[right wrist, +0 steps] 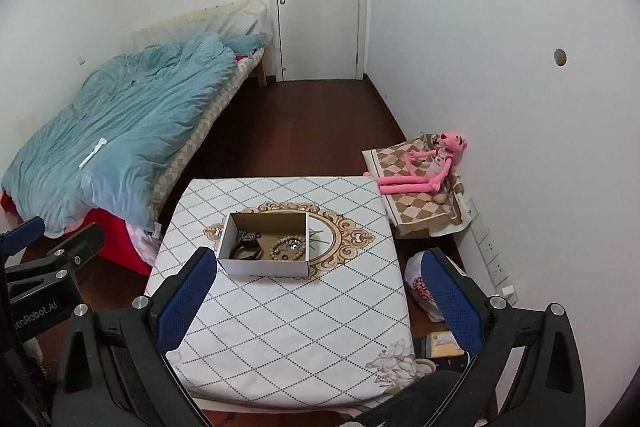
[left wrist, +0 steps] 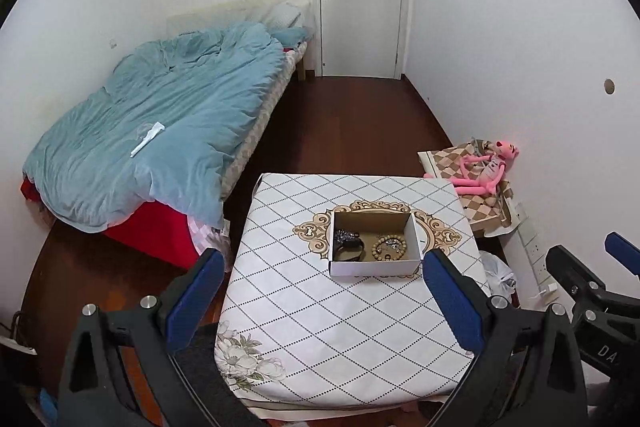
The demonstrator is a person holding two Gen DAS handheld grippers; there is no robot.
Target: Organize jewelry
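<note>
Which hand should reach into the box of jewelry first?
Probably the left hand-held gripper: the box sits almost centered between its open fingers. From the right hand-held gripper, the box lies off toward its left finger. Both hover short of it, so it's close.

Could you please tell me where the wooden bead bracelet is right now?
The bead bracelet lies inside the open cardboard box on the table, in its right half, beside the dark jewelry.

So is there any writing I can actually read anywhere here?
"enRobot.AI", start cut off: on the left tool, seen from the right wrist.
"DA", rest cut off: on the right tool, seen from the left wrist.
Red print on the plastic bag on the floor: too blurred to read.
</note>
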